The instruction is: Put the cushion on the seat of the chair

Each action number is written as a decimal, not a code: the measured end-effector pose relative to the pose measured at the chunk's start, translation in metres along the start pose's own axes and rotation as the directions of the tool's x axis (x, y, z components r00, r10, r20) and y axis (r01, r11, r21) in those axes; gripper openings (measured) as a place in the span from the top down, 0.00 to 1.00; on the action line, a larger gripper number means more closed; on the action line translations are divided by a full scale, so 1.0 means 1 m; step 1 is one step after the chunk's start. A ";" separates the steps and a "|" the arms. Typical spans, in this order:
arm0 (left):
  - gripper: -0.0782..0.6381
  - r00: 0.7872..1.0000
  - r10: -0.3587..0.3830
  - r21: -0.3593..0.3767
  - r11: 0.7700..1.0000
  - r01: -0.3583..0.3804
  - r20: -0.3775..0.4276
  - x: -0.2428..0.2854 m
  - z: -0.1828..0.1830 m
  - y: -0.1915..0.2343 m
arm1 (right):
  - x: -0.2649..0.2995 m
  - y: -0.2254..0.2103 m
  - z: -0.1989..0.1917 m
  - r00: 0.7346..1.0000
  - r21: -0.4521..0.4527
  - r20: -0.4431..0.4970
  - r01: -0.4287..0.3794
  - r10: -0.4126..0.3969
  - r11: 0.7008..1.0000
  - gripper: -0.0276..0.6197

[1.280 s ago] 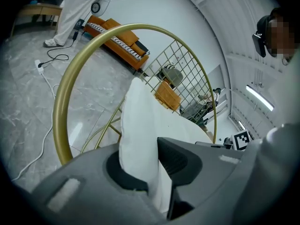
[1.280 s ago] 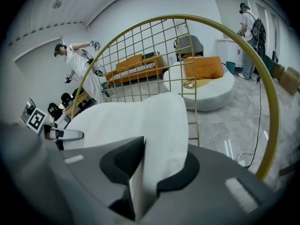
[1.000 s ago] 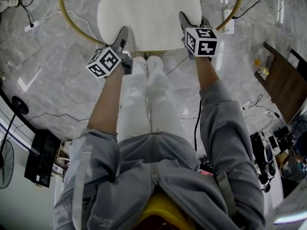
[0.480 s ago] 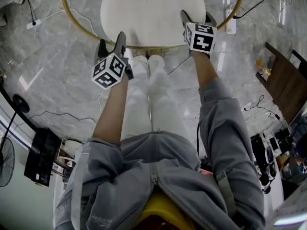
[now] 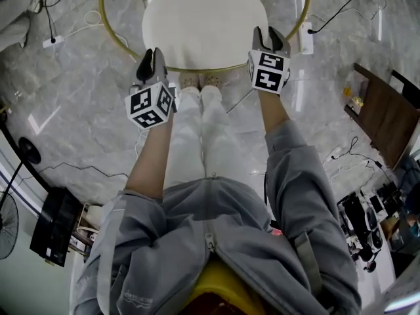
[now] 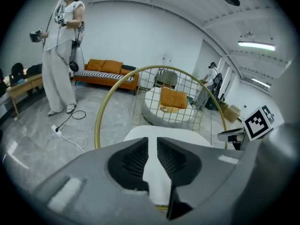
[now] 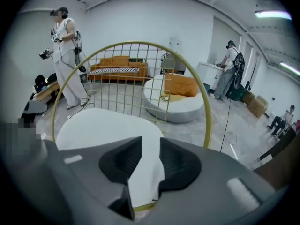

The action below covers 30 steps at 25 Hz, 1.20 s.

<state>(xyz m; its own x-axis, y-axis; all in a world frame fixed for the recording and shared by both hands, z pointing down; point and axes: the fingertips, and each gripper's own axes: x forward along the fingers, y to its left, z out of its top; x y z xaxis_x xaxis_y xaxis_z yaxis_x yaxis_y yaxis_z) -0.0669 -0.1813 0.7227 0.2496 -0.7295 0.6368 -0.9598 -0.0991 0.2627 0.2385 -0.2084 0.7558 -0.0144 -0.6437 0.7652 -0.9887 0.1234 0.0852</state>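
The white cushion [image 5: 203, 25] lies flat on the seat of the round chair, inside its gold ring frame [image 5: 104, 25]. My left gripper [image 5: 151, 58] hovers at the near left of the ring, off the cushion. Its jaws are closing with a narrow gap and nothing between them. My right gripper [image 5: 270, 37] hangs at the cushion's near right corner, also closing on nothing. In the left gripper view the cushion [image 6: 136, 132] shows beyond the left gripper [image 6: 151, 146]. In the right gripper view the cushion [image 7: 103, 125] and the wire chair back [image 7: 136, 74] lie ahead of the right gripper [image 7: 147, 151].
Cables and a power strip [image 5: 52, 41] lie on the marble floor at left. A brown board [image 5: 384, 113] and gear stand at right, a fan [image 5: 8, 225] and a black box [image 5: 49, 222] at near left. A person [image 6: 61, 55] stands beyond, by an orange sofa [image 6: 108, 71].
Both grippers have let go of the cushion's near corners, risen and drawn back toward me. The cushion stays on the seat.
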 end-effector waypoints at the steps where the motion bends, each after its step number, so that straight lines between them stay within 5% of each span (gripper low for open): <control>1: 0.82 1.000 -0.021 0.015 1.000 0.021 0.015 -0.006 0.009 -0.007 | -0.011 0.001 0.007 1.000 0.001 0.021 0.003 -0.003 1.000 0.81; 4: 0.88 0.996 -0.078 0.050 0.996 0.076 0.050 -0.029 0.035 -0.025 | -0.047 0.006 0.028 0.997 0.020 0.072 0.007 -0.008 1.000 0.96; 17: 0.88 0.942 -0.228 0.255 0.953 0.164 0.245 -0.180 0.181 -0.108 | -0.266 0.027 0.151 0.921 0.046 0.386 -0.077 0.053 0.996 0.96; 22: 0.88 0.909 -0.271 0.299 0.938 0.176 0.316 -0.229 0.234 -0.135 | -0.334 0.023 0.202 0.863 0.066 0.504 -0.073 0.030 0.995 0.96; 30: 0.88 0.825 -0.347 0.392 0.904 0.168 0.447 -0.302 0.300 -0.174 | -0.430 0.034 0.263 0.747 -0.006 0.663 -0.055 0.045 0.998 0.96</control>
<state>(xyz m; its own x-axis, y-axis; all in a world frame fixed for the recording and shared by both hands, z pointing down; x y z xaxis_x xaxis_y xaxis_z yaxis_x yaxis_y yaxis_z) -0.0137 -0.1465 0.2674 0.4817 -0.8694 0.1102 -0.8764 -0.4779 0.0601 0.1718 -0.1260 0.2613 -0.1542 -0.9763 0.1521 -0.9855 0.1629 0.0467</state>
